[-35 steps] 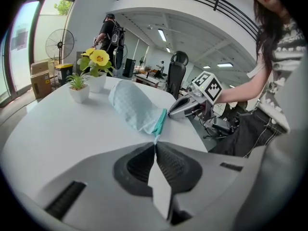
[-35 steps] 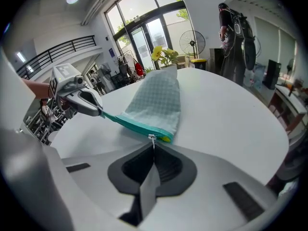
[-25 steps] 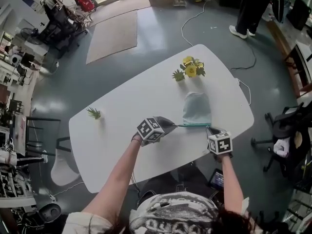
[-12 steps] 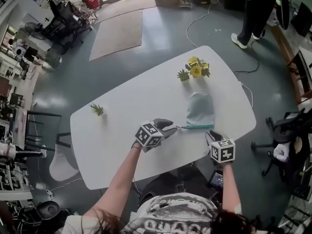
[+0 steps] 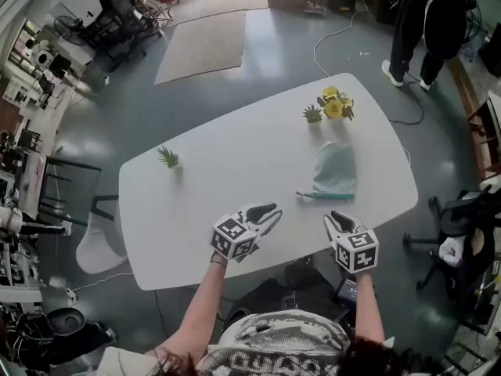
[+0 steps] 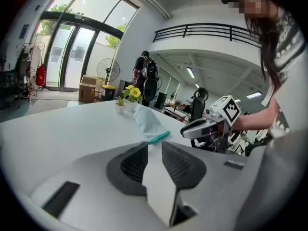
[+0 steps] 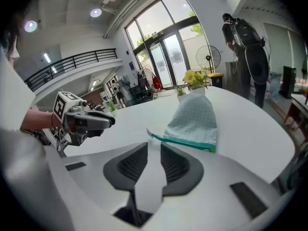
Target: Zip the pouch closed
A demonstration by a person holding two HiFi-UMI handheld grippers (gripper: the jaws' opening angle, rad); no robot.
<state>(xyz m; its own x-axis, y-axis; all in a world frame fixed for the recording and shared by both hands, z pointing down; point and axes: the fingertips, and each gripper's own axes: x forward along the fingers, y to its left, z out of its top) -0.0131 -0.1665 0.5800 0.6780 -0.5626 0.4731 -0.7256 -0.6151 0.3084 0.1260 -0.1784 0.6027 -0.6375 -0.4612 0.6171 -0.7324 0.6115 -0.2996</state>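
Bright, even daylight came through tall windows (image 6: 72,52) at ten o'clock in the left gripper view; a ceiling lamp (image 7: 31,26) glared; the white desk (image 5: 235,163) carried faint shadows; fisheye bending curved all edges; gripper-view corners were black.

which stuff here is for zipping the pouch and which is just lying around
For the job:
pouch with its teal zipper
left gripper, fingers just closing a little, nothing between them
right gripper, fingers just opened, nothing between them

Just lying about:
yellow flowers
small plant beside the flowers
small plant near the table's left end
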